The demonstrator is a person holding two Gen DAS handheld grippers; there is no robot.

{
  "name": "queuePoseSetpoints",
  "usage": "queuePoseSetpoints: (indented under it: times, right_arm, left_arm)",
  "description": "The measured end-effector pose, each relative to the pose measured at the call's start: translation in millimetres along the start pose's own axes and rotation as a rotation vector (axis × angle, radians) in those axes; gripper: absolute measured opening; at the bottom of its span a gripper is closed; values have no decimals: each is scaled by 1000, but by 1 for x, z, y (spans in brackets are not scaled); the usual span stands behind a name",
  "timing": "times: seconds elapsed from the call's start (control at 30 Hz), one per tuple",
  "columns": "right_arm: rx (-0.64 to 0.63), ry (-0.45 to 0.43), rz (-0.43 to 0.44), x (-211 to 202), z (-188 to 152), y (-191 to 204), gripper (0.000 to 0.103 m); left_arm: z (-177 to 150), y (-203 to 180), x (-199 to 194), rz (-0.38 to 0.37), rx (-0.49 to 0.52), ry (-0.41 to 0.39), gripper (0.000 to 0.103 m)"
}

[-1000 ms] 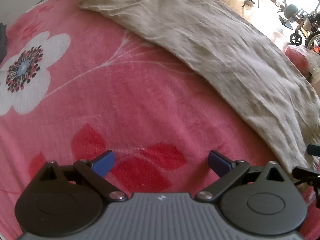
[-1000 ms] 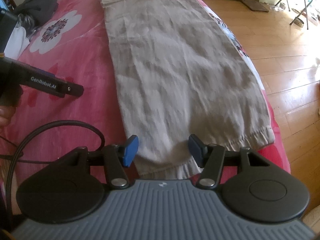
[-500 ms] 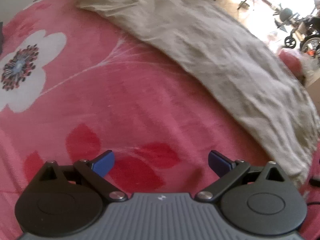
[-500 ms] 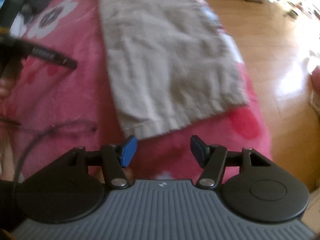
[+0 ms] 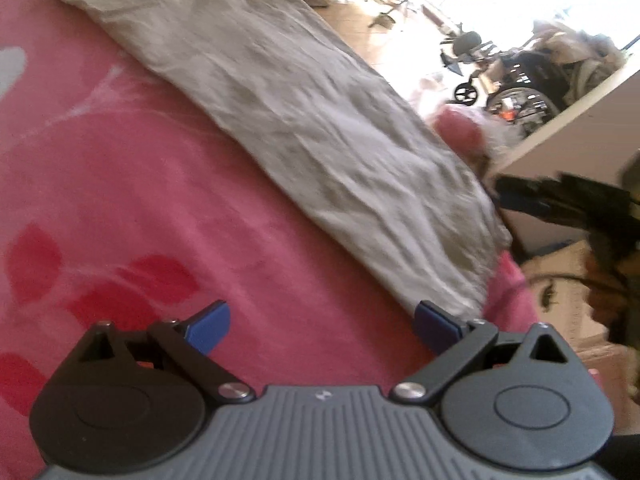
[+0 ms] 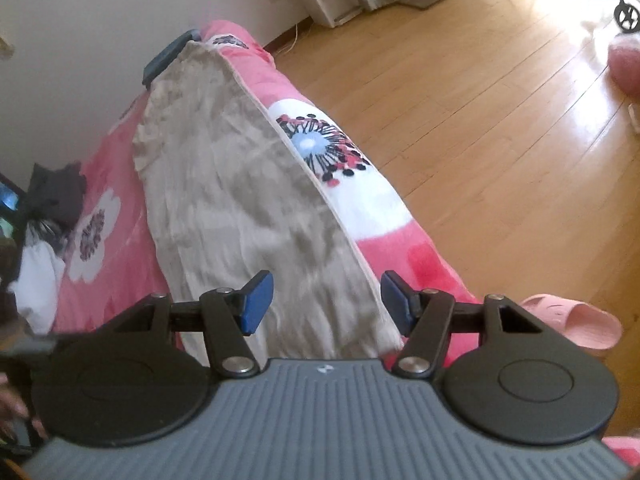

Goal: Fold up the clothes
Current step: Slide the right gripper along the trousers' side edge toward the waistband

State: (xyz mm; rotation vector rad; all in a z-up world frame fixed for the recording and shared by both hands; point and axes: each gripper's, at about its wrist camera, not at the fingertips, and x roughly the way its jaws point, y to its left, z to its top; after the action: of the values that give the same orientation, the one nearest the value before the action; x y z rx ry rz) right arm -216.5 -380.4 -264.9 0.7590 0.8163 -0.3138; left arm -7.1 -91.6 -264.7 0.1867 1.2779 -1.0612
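Covering the bed, a pink floral blanket (image 6: pixel 400 248) carries the long beige garment (image 6: pixel 240 208) laid flat along its floor-side edge; left tongs (image 5: pixel 322 322) and right tongs (image 6: pixel 327 300) both gape wide, holding nothing.

Garment (image 6: pixel 248 208) lies lengthwise on the blanket (image 6: pixel 372 208), along its floor-side edge. Dark clothes pile (image 6: pixel 56 196) sits on the blanket left of the garment. Slipper (image 6: pixel 572 320) on the floor (image 6: pixel 480 120), right of the garment's near end. Wheelchair (image 5: pixel 516 84) stands on the floor well beyond the garment.
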Motion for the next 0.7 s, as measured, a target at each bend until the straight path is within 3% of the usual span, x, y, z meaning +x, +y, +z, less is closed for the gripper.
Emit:
queuePoseSetpoints:
  times: [0.2,0.47,0.7]
  right_arm:
    - [58,13,93,26,33,-18,61]
    - [65,77,232,63,71,-22,62]
    - [53,135,300,85,82,-27,62]
  left_arm:
    - [0,-8,10,-98,1,4,90]
    - [8,-4,30,-196,-10,34,58]
    - [11,2,44,-258,-4,49,49]
